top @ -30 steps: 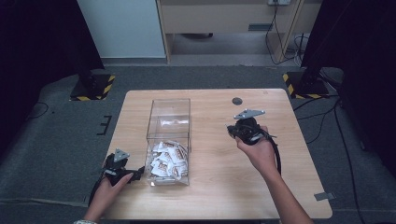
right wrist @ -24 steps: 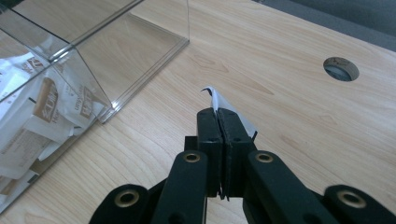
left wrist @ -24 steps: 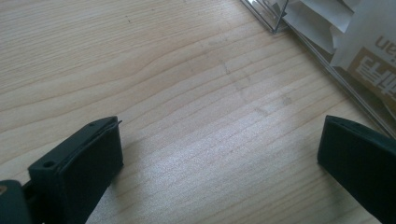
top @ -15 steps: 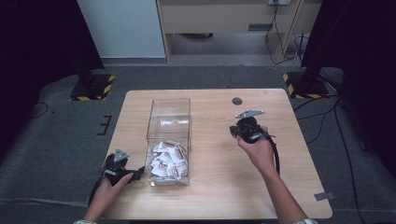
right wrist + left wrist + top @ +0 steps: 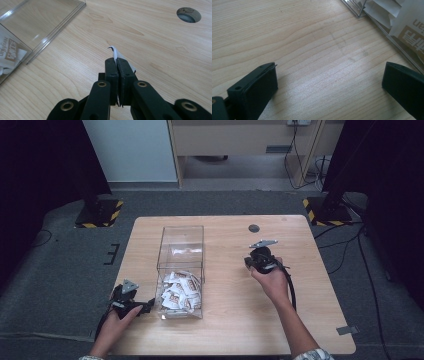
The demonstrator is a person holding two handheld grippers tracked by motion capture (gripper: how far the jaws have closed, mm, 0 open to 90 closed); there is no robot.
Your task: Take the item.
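A clear plastic box stands on the wooden table, its near half holding several white and brown packets. My right gripper is shut on a thin white packet, held edge-on just above the bare table to the right of the box. In the high view my right gripper sits right of the box. My left gripper rests low at the box's near left corner, open, with bare wood between its jaws. The box corner and packets show in the left gripper view, upper right.
A round cable hole lies in the table's far right part, also seen as the hole beyond my right gripper. A black cable trails from the right gripper along the forearm. Floor stands with yellow-black stripes flank the table.
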